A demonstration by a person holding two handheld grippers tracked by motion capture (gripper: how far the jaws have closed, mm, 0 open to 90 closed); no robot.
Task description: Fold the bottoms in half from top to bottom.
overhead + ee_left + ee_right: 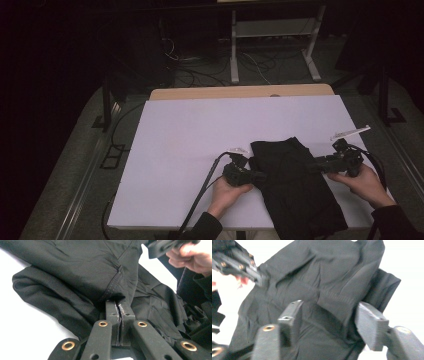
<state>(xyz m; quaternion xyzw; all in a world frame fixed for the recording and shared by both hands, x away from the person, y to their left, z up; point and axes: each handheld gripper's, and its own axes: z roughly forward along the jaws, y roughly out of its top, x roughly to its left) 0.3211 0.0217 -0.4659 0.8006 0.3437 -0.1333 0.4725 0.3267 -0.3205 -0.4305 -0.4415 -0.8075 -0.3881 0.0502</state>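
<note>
Near the front right corner of the tabletop (180, 130) lies a black garment (292, 185), partly folded, its lower end hanging over the front edge. Left tongs (260, 176) are pressed together, pinching a stitched seam on the garment's left edge; the left gripper view shows cloth bunched between the pads (120, 312). Right tongs (313, 164) sit at the garment's right edge, jaws spread, fabric between them but pads not pressing; fingers (372, 325) stand clear on either side of a fold.

Handling guess: light, soft, limp knit, sags and wrinkles wherever unsupported, not fragile, a bit slick on the smooth board. Best hold looks like seams or hems, where doubled cloth gives the pads something thick. A single layer would likely slip or drag other layers along. Two grips on opposite edges keep it flat.
</note>
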